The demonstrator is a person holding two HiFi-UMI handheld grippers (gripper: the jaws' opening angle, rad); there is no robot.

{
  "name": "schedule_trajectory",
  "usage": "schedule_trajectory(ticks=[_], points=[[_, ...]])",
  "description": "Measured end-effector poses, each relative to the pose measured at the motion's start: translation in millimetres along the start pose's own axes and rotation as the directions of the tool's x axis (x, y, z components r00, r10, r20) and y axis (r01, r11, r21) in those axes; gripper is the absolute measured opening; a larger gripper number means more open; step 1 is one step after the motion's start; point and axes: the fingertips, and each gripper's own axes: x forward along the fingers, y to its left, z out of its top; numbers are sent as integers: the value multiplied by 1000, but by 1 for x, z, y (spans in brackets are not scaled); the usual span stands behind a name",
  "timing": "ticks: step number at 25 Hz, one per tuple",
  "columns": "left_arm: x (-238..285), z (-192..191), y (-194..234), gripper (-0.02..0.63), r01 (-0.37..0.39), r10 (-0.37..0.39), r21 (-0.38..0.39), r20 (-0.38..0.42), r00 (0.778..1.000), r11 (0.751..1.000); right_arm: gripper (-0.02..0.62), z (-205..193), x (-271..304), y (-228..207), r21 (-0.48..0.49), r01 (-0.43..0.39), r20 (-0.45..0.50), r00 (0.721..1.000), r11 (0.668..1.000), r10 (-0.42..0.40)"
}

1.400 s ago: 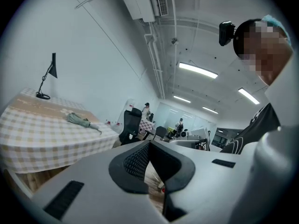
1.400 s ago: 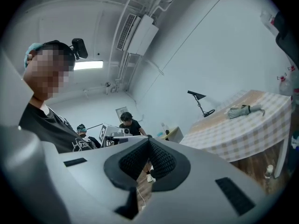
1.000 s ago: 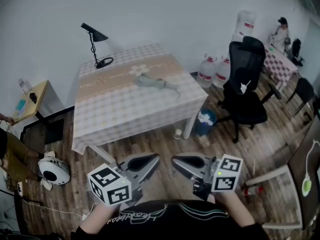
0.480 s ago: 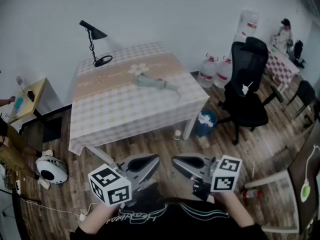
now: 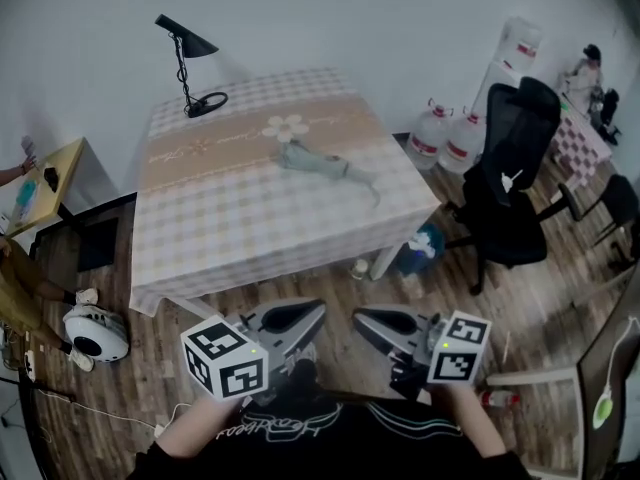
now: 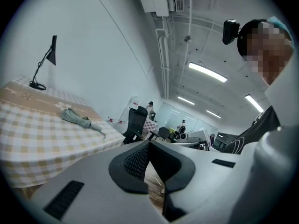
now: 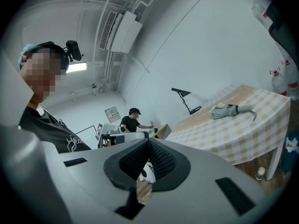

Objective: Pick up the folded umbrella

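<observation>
Now | umbrella point(image 5: 322, 164) lies folded on table point(image 5: 220, 233) | left gripper point(image 5: 318, 311) closed, empty | right gripper point(image 5: 360, 318) closed, empty | both short of table, well apart from umbrella

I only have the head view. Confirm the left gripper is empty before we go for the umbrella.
Observer: Confirmed. In its own view the left gripper has its fingers closed tip to tip, with nothing between them.
Operator: Now check the right one.
Observer: The right gripper view shows the right gripper shut as well, and it holds nothing.
</observation>
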Motion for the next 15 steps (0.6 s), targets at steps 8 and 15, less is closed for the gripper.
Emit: schedule_trajectory(ticks=[8, 15], points=[[19, 41, 100, -3, -23, 22, -49, -25, 999, 999, 12, 39, 71, -73, 54, 4, -19, 1000, 999, -3], [29, 80, 186, -3, -39, 39, -86, -9, 999, 996, 12, 78, 128, -130, 62, 34, -48, 998, 998, -31]])
